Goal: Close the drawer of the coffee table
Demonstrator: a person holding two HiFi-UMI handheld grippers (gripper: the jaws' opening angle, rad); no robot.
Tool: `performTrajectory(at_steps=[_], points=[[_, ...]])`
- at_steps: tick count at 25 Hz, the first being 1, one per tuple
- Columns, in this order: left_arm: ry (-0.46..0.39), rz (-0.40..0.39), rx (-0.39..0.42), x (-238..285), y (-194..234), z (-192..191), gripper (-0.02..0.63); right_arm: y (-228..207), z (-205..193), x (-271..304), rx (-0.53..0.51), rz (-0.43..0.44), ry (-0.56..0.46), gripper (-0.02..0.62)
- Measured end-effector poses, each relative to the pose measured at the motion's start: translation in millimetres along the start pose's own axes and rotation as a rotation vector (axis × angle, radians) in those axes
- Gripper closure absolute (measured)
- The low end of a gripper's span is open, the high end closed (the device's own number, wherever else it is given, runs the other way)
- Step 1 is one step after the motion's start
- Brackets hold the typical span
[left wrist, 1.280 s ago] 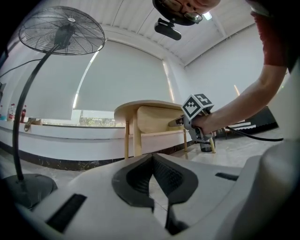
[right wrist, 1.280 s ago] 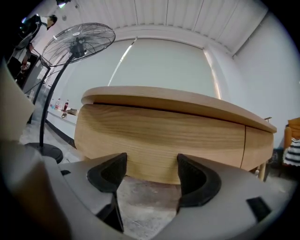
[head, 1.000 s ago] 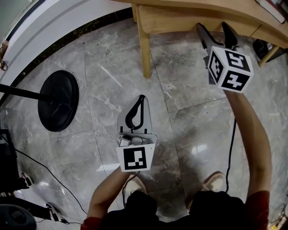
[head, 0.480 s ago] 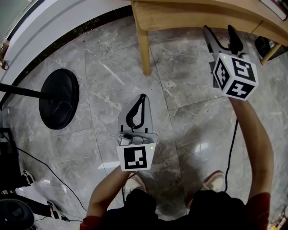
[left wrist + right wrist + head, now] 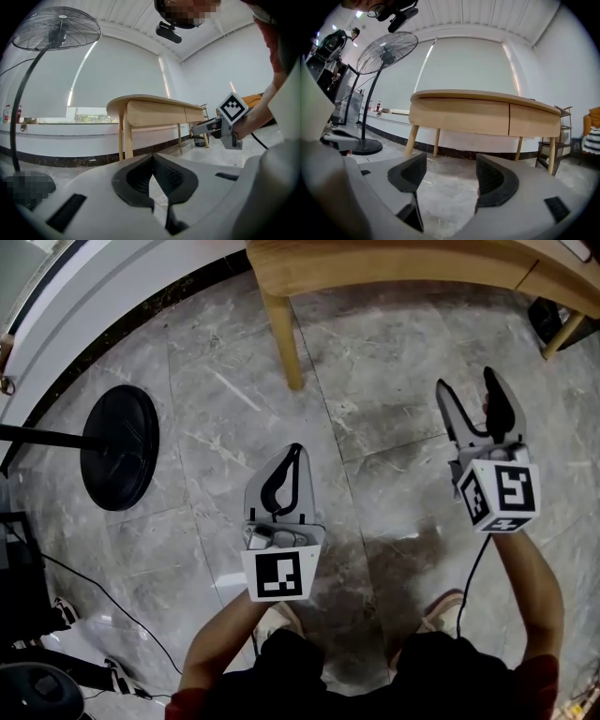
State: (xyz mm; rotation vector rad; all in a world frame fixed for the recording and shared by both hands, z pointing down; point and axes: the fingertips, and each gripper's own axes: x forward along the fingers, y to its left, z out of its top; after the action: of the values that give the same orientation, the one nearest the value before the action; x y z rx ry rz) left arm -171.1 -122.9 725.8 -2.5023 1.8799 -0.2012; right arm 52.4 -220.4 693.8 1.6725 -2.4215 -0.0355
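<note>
The wooden coffee table (image 5: 375, 263) runs along the top of the head view, with one leg (image 5: 279, 338) reaching the grey stone floor. In the right gripper view its two drawer fronts (image 5: 461, 117) lie flush with each other under the top. My right gripper (image 5: 466, 381) hangs over the floor short of the table, open, with nothing between its pads (image 5: 497, 180). My left gripper (image 5: 296, 451) is nearer the person, at the centre, shut on nothing, and its tips (image 5: 151, 158) meet. The right gripper (image 5: 220, 125) also shows in the left gripper view.
A standing fan's round black base (image 5: 117, 448) sits on the floor at the left, and its head (image 5: 56, 28) rises high. A white curved wall ledge (image 5: 103, 287) runs behind. A dark object (image 5: 548, 315) stands by the far right table leg. A cable (image 5: 480, 563) trails near the person's feet.
My right gripper has drawn back from the table's edge toward the person, staying open. The table has slid toward the top of the view. The left gripper has hardly moved.
</note>
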Motion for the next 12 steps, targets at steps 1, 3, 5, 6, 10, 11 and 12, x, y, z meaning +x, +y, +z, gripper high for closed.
performTrajectory(at_steps=[1,3,5,6,10,11,12], points=[[0.003,0.0,-0.002,0,-1,-1,0.598,2,-5,-9,0.01,0.002,0.002,0.272],[0.007,0.002,-0.004,-2,-2,-2,0.598,7,-12,-26,0.034,0.007,0.001,0.272],[0.009,0.003,-0.008,-3,-4,-2,0.598,14,-17,-42,0.047,0.012,0.001,0.272],[0.009,0.003,-0.012,-4,-4,-2,0.598,18,-20,-51,0.048,0.016,0.001,0.272],[0.021,-0.006,-0.039,-15,-11,-6,0.598,40,-26,-86,0.024,0.05,-0.015,0.273],[0.03,-0.008,-0.041,-20,-13,-9,0.598,44,-30,-94,0.027,0.046,-0.014,0.275],[0.041,-0.007,-0.041,-24,-14,-13,0.598,48,-34,-101,0.028,0.04,-0.01,0.275]])
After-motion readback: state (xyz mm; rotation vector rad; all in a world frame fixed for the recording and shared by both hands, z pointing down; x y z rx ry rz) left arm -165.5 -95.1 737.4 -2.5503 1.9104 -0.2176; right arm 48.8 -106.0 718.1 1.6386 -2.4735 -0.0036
